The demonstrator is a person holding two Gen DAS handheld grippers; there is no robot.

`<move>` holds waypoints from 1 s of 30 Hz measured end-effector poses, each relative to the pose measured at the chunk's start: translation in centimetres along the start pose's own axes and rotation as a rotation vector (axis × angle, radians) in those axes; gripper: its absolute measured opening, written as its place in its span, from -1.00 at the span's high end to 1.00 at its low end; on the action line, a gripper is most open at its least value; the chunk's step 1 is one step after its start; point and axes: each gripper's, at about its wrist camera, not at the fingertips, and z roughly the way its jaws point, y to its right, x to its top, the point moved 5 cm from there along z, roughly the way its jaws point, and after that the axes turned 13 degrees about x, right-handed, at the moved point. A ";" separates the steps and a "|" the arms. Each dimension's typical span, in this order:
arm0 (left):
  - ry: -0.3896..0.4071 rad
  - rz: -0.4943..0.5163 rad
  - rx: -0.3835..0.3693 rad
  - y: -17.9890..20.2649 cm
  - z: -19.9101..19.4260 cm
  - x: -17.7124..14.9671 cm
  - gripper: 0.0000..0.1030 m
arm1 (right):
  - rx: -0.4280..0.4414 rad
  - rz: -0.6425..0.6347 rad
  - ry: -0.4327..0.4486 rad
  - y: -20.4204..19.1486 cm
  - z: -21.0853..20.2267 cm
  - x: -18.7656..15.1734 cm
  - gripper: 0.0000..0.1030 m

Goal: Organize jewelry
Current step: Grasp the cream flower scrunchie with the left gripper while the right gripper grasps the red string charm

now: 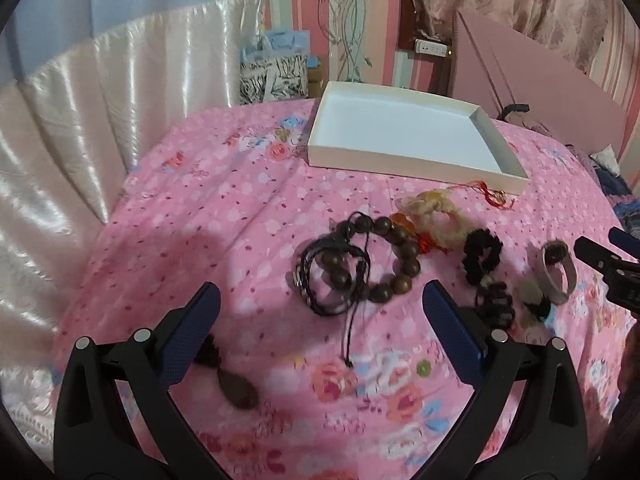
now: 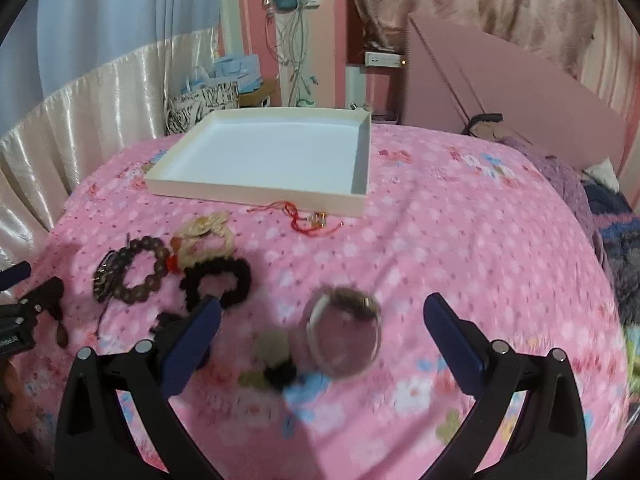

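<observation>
Both the left gripper (image 1: 320, 312) and the right gripper (image 2: 322, 320) are held wide apart and empty above the pink bedspread (image 2: 460, 248). The wooden bead bracelet (image 1: 394, 258), black scrunchie (image 2: 218, 282) and clear bangle (image 2: 344, 332) are spread before the white tray (image 2: 256, 196).

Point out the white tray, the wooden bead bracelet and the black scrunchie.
white tray (image 1: 404, 168): left wrist view, near wall.
wooden bead bracelet (image 1: 404, 240): left wrist view, right-side beads.
black scrunchie (image 2: 240, 276): right wrist view, right edge of loop.

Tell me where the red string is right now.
The red string lies on the pink bedsheet, against the white tray's near edge, beyond the bracelets.
</observation>
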 end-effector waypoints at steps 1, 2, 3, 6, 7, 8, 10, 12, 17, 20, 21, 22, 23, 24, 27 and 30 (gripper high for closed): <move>-0.004 0.001 -0.008 -0.1 0.6 0.4 -0.94 | 0.006 0.000 -0.020 0.1 0.9 0.5 -0.96; -0.005 0.008 -0.010 -0.1 1.1 0.8 -0.94 | 0.014 0.010 -0.042 0.3 1.6 0.8 -0.95; -0.006 0.014 -0.008 0.0 1.4 1.0 -0.94 | 0.029 0.020 -0.058 0.5 2.3 1.2 -0.95; -0.038 0.037 -0.034 0.2 3.0 1.7 -0.94 | 0.023 0.026 -0.088 1.2 3.7 2.0 -0.95; -0.047 0.038 -0.043 0.3 3.4 1.8 -0.94 | 0.014 0.024 -0.098 1.4 4.1 2.4 -0.95; -0.058 0.041 -0.054 0.3 3.8 2.1 -0.94 | 0.011 0.024 -0.108 1.6 4.6 2.7 -0.94; -0.070 0.045 -0.071 0.4 4.5 2.7 -0.94 | 0.009 0.028 -0.130 2.0 5.3 3.1 -0.85; -0.082 0.046 -0.083 0.7 5.1 3.5 -0.94 | 0.012 0.041 -0.152 2.3 6.1 3.6 -0.70; -0.129 0.049 -0.138 2.5 6.5 5.0 -0.93 | 0.026 0.061 -0.183 2.4 7.9 4.4 -0.66; -0.130 0.079 -0.140 4.1 7.1 5.6 -0.92 | 0.014 0.064 -0.198 2.5 8.9 4.8 -0.65; -0.131 0.089 -0.142 4.5 7.2 5.6 -0.90 | 0.020 0.073 -0.210 2.6 9.4 4.9 -0.64; -0.133 0.107 -0.145 5.2 7.4 5.7 -0.89 | 0.027 0.083 -0.225 2.7 9.7 5.0 -0.53; -0.139 0.123 -0.148 5.9 7.7 5.9 -0.84 | 0.035 0.094 -0.237 2.8 10.0 5.0 -0.41; -0.151 0.131 -0.153 6.4 8.0 6.1 -0.78 | 0.043 0.102 -0.246 2.9 10.3 5.1 -0.38; -0.198 0.133 -0.199 7.3 8.9 6.4 -0.68 | 0.053 0.128 -0.273 3.3 11.2 5.3 -0.38; -0.233 0.134 -0.228 8.1 9.6 6.7 -0.67 | 0.058 0.135 -0.295 3.4 11.9 5.3 -0.38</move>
